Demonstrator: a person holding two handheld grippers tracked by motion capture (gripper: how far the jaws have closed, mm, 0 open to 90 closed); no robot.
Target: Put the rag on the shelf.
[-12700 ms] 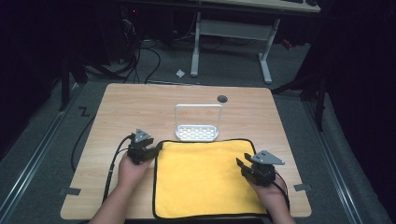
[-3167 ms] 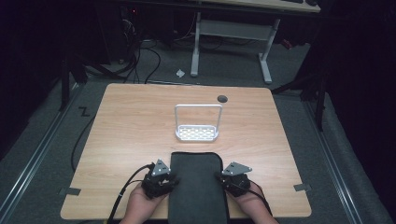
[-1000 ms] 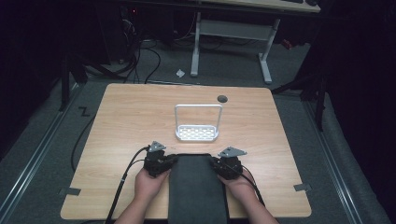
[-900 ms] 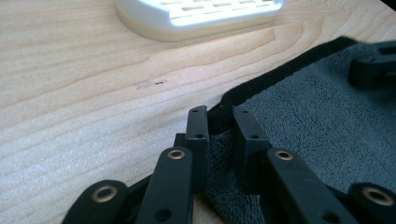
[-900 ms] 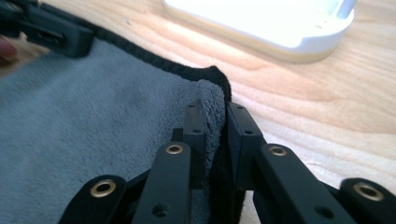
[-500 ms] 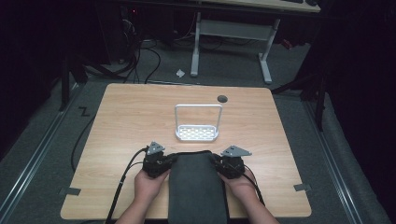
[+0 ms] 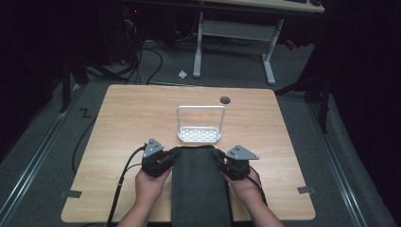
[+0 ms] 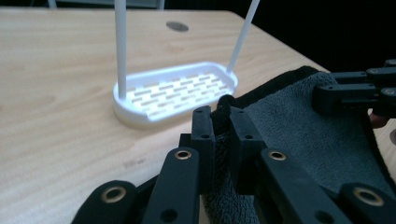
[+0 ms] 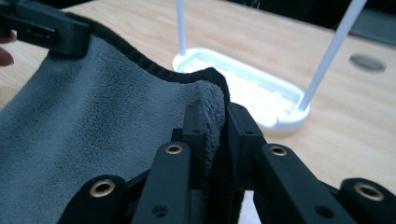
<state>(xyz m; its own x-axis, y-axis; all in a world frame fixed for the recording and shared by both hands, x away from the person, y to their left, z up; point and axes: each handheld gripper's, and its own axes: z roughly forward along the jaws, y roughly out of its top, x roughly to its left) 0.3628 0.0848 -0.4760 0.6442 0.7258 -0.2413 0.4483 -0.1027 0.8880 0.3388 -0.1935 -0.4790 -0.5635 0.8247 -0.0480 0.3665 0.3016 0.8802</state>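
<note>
A dark grey towel [image 7: 199, 189], folded into a long strip, lies at the table's front middle and hangs over the front edge. My left gripper [image 7: 176, 152] is shut on its far left corner, and its jaws have just been closing with the cloth between them [image 8: 221, 121]. My right gripper [image 7: 216, 154] is shut on the far right corner, with the towel's black hem pinched between its pads [image 9: 215, 116]. Both corners are held slightly above the table. A white slotted rack [image 7: 199, 135] with a tall hoop handle stands just beyond the towel's far edge.
A round cable hole [image 7: 225, 100] sits in the wooden table [image 7: 132, 118] near its far edge. Cables trail from the left gripper over the front left. Tape marks lie on the floor at both sides. A desk frame stands beyond the table.
Both grippers have risen a little with the towel's far corners, lifting that edge off the table. Some seconds ago they gripped nearer the front edge.
</note>
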